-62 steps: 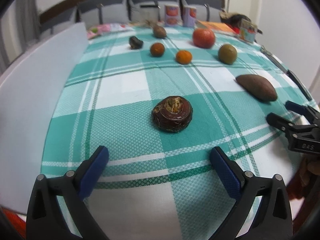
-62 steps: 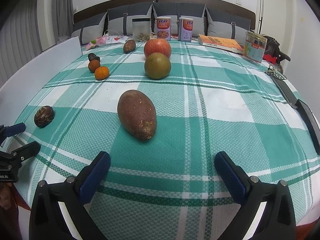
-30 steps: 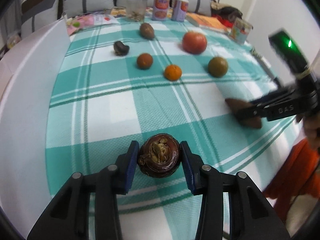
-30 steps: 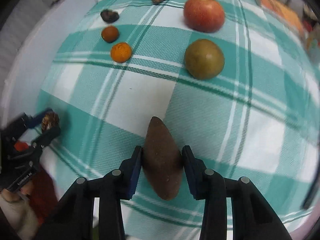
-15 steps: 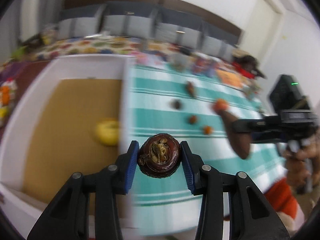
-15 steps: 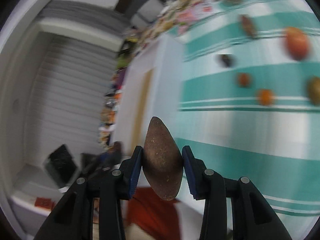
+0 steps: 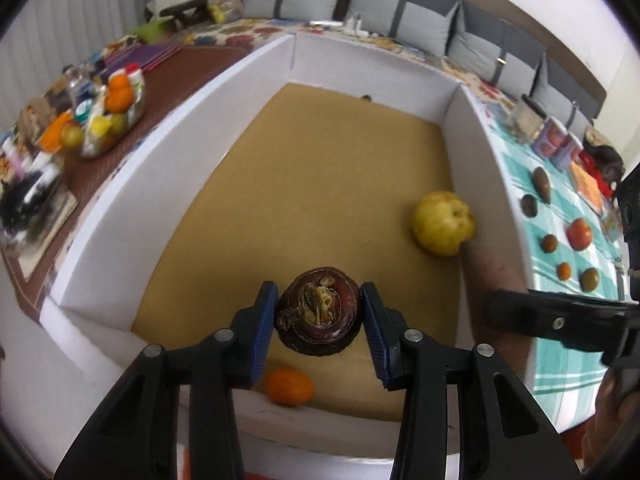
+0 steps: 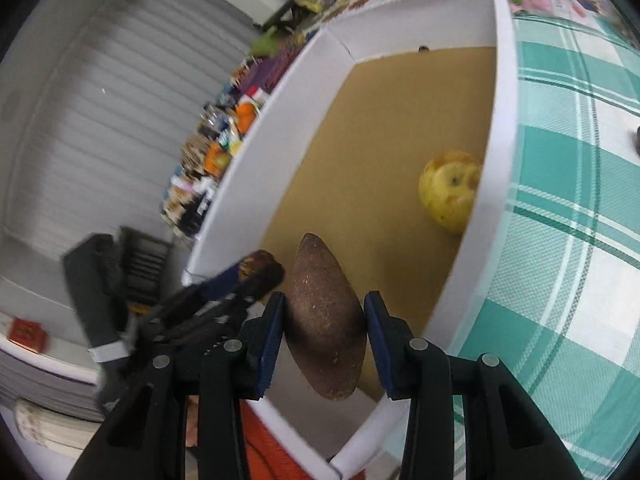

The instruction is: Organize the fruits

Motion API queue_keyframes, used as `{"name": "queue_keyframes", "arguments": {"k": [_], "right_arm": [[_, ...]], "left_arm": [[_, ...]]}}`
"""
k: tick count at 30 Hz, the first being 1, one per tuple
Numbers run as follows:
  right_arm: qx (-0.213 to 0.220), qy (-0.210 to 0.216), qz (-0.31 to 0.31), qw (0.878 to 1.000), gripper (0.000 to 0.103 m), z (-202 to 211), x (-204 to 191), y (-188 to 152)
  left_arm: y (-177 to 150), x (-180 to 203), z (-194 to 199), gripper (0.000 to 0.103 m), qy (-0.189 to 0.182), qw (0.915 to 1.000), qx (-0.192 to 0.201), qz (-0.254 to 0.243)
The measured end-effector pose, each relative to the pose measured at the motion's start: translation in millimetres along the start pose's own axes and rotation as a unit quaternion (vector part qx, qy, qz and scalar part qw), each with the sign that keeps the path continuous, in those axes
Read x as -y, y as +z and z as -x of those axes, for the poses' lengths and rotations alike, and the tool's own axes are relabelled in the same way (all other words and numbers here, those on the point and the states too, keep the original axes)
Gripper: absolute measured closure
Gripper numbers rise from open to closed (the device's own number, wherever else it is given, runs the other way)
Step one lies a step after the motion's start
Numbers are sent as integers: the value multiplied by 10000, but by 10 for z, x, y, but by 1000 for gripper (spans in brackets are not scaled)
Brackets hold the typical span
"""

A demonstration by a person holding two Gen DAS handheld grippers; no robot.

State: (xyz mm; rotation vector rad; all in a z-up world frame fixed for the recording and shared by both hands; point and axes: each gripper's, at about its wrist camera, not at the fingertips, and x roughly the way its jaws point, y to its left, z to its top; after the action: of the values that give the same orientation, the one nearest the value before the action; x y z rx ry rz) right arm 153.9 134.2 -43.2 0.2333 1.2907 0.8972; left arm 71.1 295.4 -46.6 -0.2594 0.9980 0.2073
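My left gripper hangs over the near end of the white box. Its jaws are opening, and the pads still touch the dark round fruit between them. A yellow apple lies on the box's brown floor by the right wall, and an orange lies at the near wall. My right gripper is shut on a brown oblong fruit above the box's near right corner. The left gripper shows just to its left in the right wrist view. The apple lies beyond.
To the right of the box, a green plaid cloth carries several fruits, among them a red apple. Cans and a jar stand at its far end. A cluttered brown side table is on the left, with cushions behind.
Both grippers have swung left from above the plaid cloth to above the white box, each carrying its fruit. The views are now sharper than half a second ago.
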Motion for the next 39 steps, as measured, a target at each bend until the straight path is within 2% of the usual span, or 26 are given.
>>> {"name": "queue_keyframes", "arguments": {"k": [1,2,3,4,5,7,9,12,15,18,20,23,26,29,34,39], "right_arm": [[2,-27,-4,10000,62,-31,-5,-15],[36,6,-22,10000,59,-18,26,-19],[97,80,-61,9999,50,7,48,-25],[167,159,-96,9997,46,23,59,-14],[279,228,-121,9993,32,94,72,-5],[536,197,-77,9983,22,310,132,-37],[853,-35,128,9963,12,566,157,-96],[1342,-617,633,9870,3,1003,284,-284],[1751,-1373,919,9706,0,1406,587,-607],[2014,-2289,989,9472,0,1739,1035,-1016],[2103,-2857,888,9307,0,1878,1394,-1317],[2052,-3488,456,9133,0,2010,1974,-1621],[2079,-3857,0,8989,0,2245,2448,-1834],[2139,-4122,-311,8851,0,2357,2708,-1981],[2233,-4198,-479,8784,0,2393,2858,-1998],[2174,-4305,-456,8748,0,2298,2938,-1949]], "left_arm": [[-9,21,-2,51,35,10000,12,15],[-19,12,13,39,66,10000,35,30],[-31,15,46,29,97,9999,105,53],[-38,28,92,26,112,9997,204,80],[-37,40,141,24,101,9995,280,101],[-38,77,240,24,-7,9990,432,133],[-34,169,340,22,-127,9980,613,112],[-43,469,507,19,-408,9951,894,-73],[-111,879,655,15,-835,9896,1115,-358],[-244,1304,729,12,-1206,9830,1218,-656],[-379,1640,682,10,-1517,9774,1120,-958],[-611,2114,437,10,-1622,9735,750,-1430],[-798,2461,102,10,-1427,9726,501,-1763],[-872,2631,-246,10,-1172,9751,365,-1847],[-866,2702,-630,10,-806,9816,336,-1696],[-890,2754,-826,9,-598,9812,299,-1808]]}}
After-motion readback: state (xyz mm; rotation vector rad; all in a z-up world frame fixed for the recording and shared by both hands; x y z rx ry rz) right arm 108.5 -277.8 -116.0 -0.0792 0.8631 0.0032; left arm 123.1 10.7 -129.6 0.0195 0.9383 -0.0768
